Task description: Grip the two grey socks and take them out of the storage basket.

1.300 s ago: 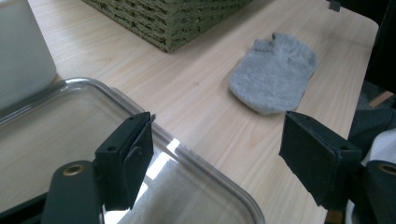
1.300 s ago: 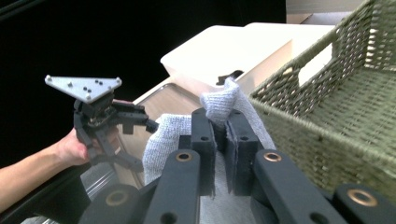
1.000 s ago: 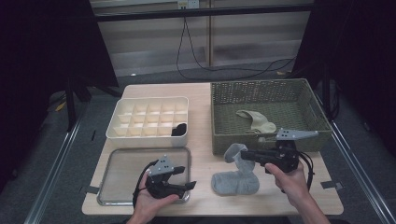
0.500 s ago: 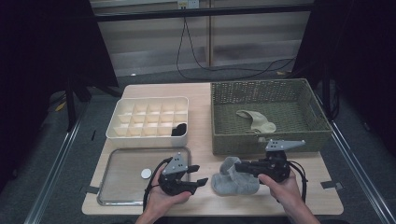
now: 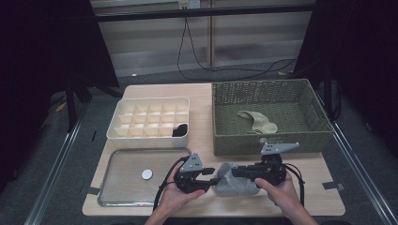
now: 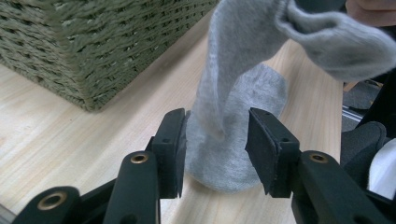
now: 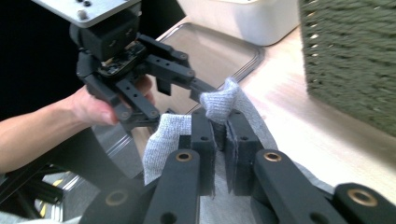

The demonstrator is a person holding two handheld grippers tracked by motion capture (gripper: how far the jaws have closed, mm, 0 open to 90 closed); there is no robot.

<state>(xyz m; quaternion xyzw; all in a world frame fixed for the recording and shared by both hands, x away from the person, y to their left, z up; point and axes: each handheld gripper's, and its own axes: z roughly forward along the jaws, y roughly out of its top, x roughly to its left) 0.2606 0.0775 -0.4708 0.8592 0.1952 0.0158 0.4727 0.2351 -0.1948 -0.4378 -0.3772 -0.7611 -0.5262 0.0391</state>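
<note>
While both grippers meet low over the front edge of the table [image 5: 328,206], the scene reads near to far as follows.

Right gripper [image 7: 219,140]: jaws nearly together, pinching a fold of the grey sock [image 5: 234,185].
Left gripper [image 6: 215,144]: jaws partway apart and just been closing; the sock hangs between the pads, brushing one pad at most, not yet clamped.
Sock: lower part rests on the wood near the front edge, between the two hands, its upper part lifted.
Open room: bare wood right of the right hand and between sock and basket.
Metal tray [image 5: 117,197]: front left, holding one small white disc [image 5: 147,174].
Wicker basket [image 5: 267,140]: just behind the grippers, holding a beige sock [image 5: 257,121].
White divided box [image 5: 145,138]: behind the tray, something dark [image 5: 179,130] in one near-right cell.
Surroundings: dark, with cables on the floor beyond.
</note>
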